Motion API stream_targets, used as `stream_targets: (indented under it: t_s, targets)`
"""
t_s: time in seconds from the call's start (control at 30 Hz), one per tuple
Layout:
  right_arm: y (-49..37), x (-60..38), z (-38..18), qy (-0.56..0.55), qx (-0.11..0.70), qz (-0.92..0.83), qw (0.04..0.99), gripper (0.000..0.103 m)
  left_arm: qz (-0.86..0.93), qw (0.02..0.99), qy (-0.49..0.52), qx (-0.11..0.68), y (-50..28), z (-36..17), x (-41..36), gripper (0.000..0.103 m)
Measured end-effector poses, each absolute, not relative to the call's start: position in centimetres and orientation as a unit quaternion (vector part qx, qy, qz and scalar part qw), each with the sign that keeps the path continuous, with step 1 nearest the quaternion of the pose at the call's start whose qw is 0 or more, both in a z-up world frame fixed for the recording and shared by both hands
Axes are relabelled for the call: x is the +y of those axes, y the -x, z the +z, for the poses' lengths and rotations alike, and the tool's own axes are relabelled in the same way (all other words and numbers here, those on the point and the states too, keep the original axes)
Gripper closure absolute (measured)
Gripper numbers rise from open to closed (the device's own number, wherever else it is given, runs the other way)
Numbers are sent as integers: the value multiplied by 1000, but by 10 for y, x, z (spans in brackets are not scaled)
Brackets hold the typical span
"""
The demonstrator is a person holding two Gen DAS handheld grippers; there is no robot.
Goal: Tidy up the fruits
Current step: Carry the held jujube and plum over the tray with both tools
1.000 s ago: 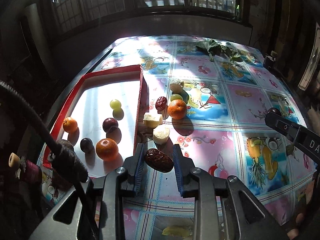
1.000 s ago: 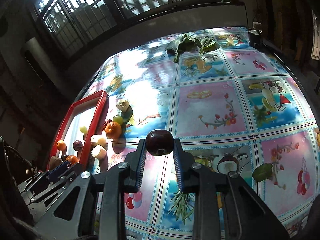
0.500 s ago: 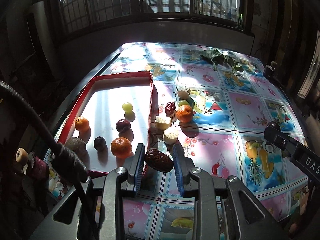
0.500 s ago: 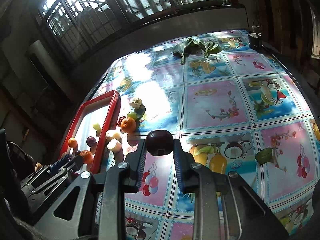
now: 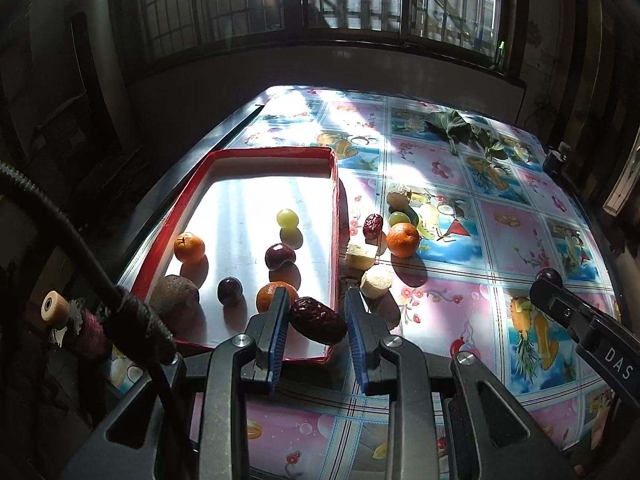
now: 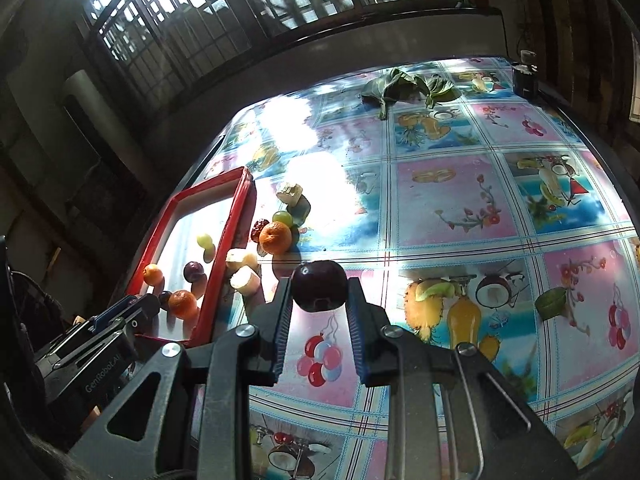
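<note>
My left gripper is shut on a dark red date and holds it above the near right corner of the red tray. The tray holds oranges, plums, a green grape and a kiwi. My right gripper is shut on a dark plum above the tablecloth, right of the tray. It also shows at the right of the left wrist view. Loose by the tray lie an orange, a date, a grape and pale fruit pieces.
The table carries a fruit-print cloth. Green leaves and a small dark cup sit at the far edge. The table's left edge runs close beside the tray. A black cable crosses the left wrist view.
My left gripper has moved back and left with the date, from over the cloth to over the tray's near right corner. My right gripper keeps the plum and has drawn back and up a little.
</note>
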State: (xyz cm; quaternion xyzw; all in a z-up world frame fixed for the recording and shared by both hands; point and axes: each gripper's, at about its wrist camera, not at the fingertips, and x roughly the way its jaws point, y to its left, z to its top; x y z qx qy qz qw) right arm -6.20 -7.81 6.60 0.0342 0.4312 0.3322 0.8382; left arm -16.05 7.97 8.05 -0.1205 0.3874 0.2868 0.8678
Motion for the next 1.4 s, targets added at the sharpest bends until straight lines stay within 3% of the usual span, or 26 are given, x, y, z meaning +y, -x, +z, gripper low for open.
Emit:
stream_targets:
  t_s: [0.93,1.4]
  targets:
    - [57,10,56,9,446,376,812,74,332,845,163,387,159,70,164,76]
    - [41,140,32,77,466,441,763,74,364,803,241,407,123,50,270,76]
